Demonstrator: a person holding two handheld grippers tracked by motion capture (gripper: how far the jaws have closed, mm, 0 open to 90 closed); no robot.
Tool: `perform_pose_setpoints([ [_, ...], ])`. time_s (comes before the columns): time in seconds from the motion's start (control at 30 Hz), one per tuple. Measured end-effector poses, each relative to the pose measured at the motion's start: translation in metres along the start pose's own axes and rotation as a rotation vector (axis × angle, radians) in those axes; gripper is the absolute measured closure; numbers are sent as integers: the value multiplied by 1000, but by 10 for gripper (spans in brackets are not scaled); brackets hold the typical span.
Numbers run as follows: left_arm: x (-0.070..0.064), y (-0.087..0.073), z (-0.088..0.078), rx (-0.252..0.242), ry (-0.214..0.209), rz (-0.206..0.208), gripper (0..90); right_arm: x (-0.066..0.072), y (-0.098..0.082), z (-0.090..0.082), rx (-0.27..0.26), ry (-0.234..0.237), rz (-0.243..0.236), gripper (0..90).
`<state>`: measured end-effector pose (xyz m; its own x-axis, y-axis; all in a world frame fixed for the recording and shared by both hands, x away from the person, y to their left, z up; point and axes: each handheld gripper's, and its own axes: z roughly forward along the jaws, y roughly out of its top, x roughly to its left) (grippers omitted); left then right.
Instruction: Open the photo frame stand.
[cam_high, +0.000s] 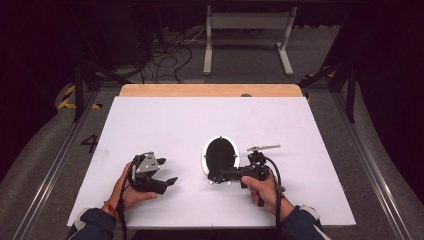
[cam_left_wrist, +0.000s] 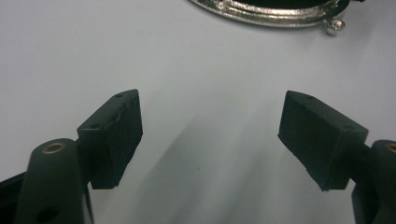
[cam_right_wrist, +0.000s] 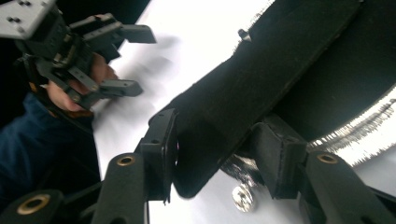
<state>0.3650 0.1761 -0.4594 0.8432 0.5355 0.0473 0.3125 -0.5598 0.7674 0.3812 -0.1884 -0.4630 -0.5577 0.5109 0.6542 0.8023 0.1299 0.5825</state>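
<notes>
White board (cam_high: 165, 120) covers the wooden table, with dark floor and cables beyond. Near its middle lies an oval silver picture frame (cam_high: 206, 156), black back upward. The right gripper (cam_high: 219, 176) reaches to its near edge, jaws either side of the frame's black stand (cam_right_wrist: 252, 88), one pad touching it. The left gripper (cam_high: 167, 172) hovers well apart to the left, jaws wide with nothing between.

I see a white desk (cam_high: 165, 120); beyond its far edge, tangled cables (cam_high: 167, 57) left and a grey metal stand (cam_high: 248, 37) right.
</notes>
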Motion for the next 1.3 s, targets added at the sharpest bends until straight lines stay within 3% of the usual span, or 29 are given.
perform_pose_setpoints([
  [0.17,3,9,13,13,-13,15,222,-6,6,7,-25,45,60,481],
  [0.3,6,15,23,30,-31,21,222,-13,9,9,-69,49,126,506],
  [0.57,11,26,39,35,-32,17,233,-18,15,14,-69,73,119,516],
  [0.63,14,28,43,44,-42,-6,229,-19,15,14,-67,76,111,533],
  [0.7,19,31,45,30,-58,-42,231,-19,15,14,-63,74,93,543],
  [0.77,21,33,46,20,-60,-50,228,-19,15,14,-64,73,82,548],
  [0.9,26,40,49,-12,-79,-91,224,-17,14,13,-76,82,1,561],
  [1.13,28,47,57,-18,-116,-94,220,-12,14,12,-81,70,-92,568],
  [1.3,30,51,65,-24,-144,-125,211,-10,13,11,-89,75,-157,575],
])
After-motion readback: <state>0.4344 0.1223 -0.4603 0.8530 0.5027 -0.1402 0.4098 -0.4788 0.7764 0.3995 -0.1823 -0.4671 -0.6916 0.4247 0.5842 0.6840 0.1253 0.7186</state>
